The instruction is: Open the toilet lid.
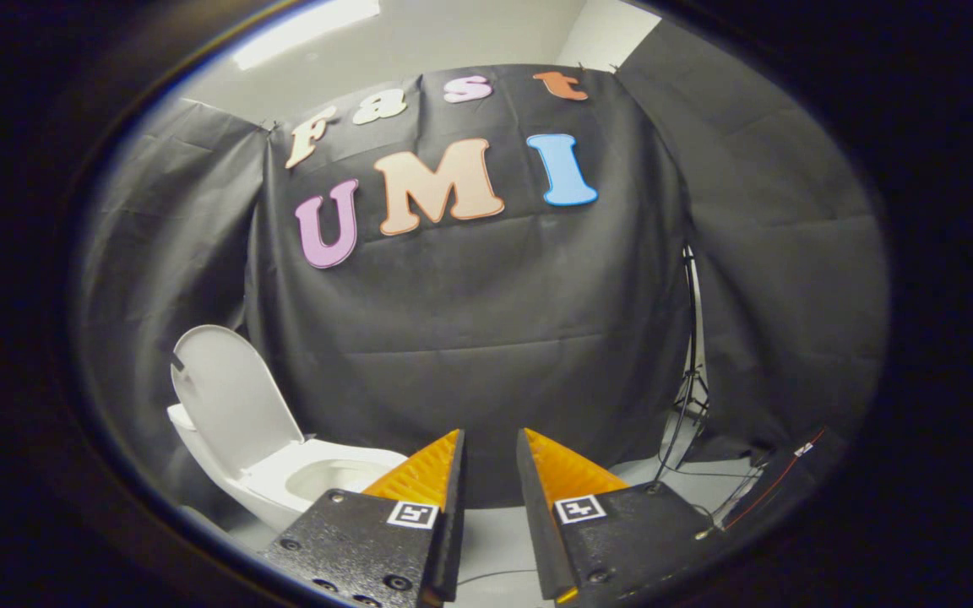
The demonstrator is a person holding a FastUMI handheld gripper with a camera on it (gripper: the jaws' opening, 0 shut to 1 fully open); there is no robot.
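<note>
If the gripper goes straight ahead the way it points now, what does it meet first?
Probably the black cloth wall, though depth is unclear. The open gripper holds nothing, and the toilet, lid already up, stands off to the left.

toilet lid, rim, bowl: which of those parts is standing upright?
The lid. It is raised, leaning back toward the black cloth, while the rim around the bowl lies flat. The tool is open, holding nothing, apart from the toilet.
</note>
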